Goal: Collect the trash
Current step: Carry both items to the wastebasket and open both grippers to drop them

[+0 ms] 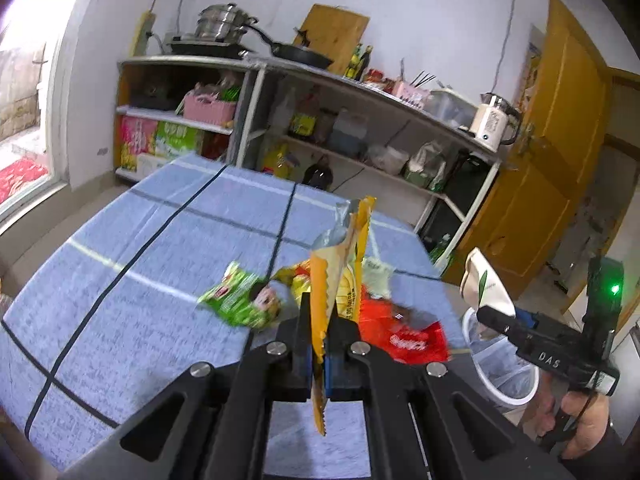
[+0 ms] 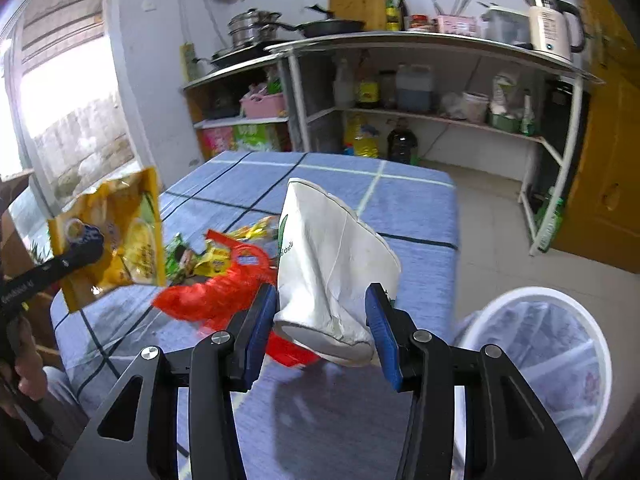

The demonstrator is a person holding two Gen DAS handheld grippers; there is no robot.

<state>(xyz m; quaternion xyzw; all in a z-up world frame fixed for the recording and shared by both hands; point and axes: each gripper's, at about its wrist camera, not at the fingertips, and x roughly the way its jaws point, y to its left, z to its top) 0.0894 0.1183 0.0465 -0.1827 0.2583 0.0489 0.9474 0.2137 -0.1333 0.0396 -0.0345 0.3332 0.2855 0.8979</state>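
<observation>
My left gripper (image 1: 318, 312) is shut on the edge of a yellow snack packet (image 1: 344, 264), which stands up from the jaws above the table; the packet (image 2: 124, 236) also hangs at the left of the right wrist view. My right gripper (image 2: 322, 308) is shut on a crushed white paper cup (image 2: 328, 256), its blue pads pressing both sides. The cup (image 1: 486, 280) shows at the right of the left wrist view, above the bin. On the blue cloth lie a green wrapper (image 1: 240, 300), a red wrapper (image 1: 400, 332) and small yellow wrappers (image 2: 212, 260).
A white bin (image 2: 536, 290) with a clear liner stands on the floor right of the table (image 1: 160, 240). Metal shelves (image 2: 420, 40) with pots, bottles and a kettle line the far wall. A yellow door (image 1: 560, 140) is at the right. A hand (image 1: 588, 416) holds the right gripper.
</observation>
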